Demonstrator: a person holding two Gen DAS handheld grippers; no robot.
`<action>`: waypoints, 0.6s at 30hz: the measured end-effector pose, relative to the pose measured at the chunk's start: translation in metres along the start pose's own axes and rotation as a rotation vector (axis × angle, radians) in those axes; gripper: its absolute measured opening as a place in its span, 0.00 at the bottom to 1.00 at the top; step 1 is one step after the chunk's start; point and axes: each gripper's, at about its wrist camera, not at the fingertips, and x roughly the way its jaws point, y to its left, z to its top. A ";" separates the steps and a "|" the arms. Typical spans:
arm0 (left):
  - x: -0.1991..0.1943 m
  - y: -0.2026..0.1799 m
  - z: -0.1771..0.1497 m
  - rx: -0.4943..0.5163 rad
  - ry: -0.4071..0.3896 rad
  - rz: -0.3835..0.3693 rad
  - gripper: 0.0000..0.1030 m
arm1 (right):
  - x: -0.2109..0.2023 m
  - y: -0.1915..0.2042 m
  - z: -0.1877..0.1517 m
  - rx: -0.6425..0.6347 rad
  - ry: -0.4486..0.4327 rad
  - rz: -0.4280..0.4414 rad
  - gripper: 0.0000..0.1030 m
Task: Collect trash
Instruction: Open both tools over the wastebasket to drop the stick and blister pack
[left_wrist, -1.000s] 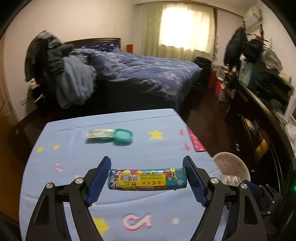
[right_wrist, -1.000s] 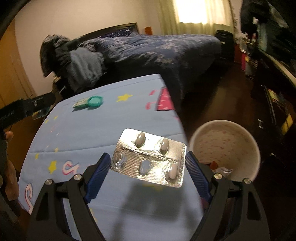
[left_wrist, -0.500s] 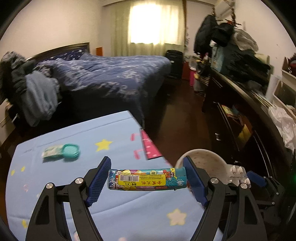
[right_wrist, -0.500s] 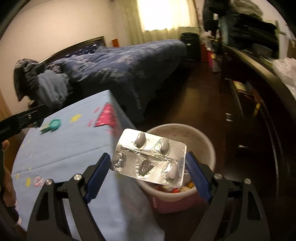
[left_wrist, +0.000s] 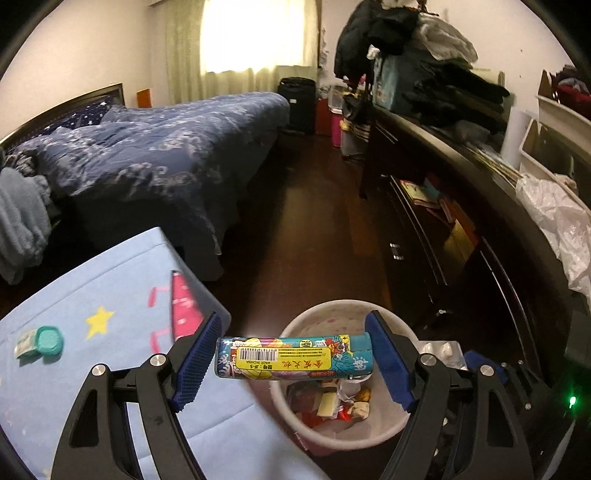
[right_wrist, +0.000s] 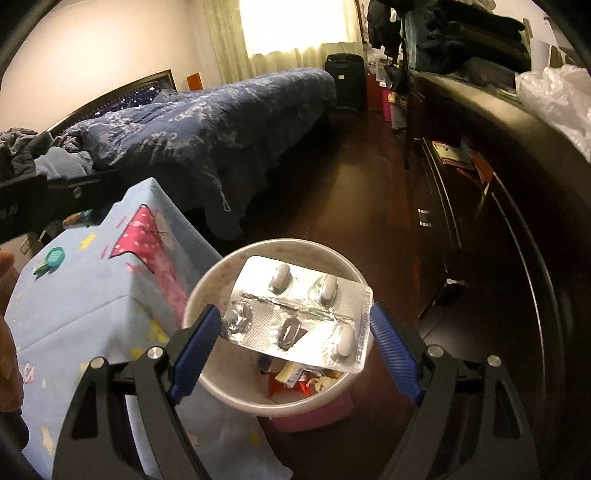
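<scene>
- Left wrist view: the left gripper (left_wrist: 291, 356) has its jaws closed on the ends of a lighter (left_wrist: 293, 357), held level over the near rim of the trash bin (left_wrist: 332, 308); light, stiff, slick plastic, best gripped endwise.
- The right gripper (right_wrist: 295, 328) pinches a blister pack (right_wrist: 297, 317) by its edges above the bin; thin, bendy foil.
- A teal cap (left_wrist: 50, 339) lies on the surface (left_wrist: 110, 288), apart; nothing blocks either drop.

bin (right_wrist: 221, 384) right of table (right_wrist: 74, 317), wrappers (left_wrist: 332, 400) inside
</scene>
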 end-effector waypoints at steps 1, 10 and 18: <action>0.005 -0.003 0.001 0.002 0.004 -0.003 0.77 | 0.003 -0.001 0.000 0.001 -0.001 -0.002 0.80; 0.036 -0.012 0.010 0.005 0.049 -0.017 0.77 | 0.030 -0.002 0.003 -0.016 0.021 -0.009 0.82; 0.033 -0.010 0.017 -0.007 0.027 -0.025 0.94 | 0.032 0.003 0.008 -0.030 0.006 -0.025 0.88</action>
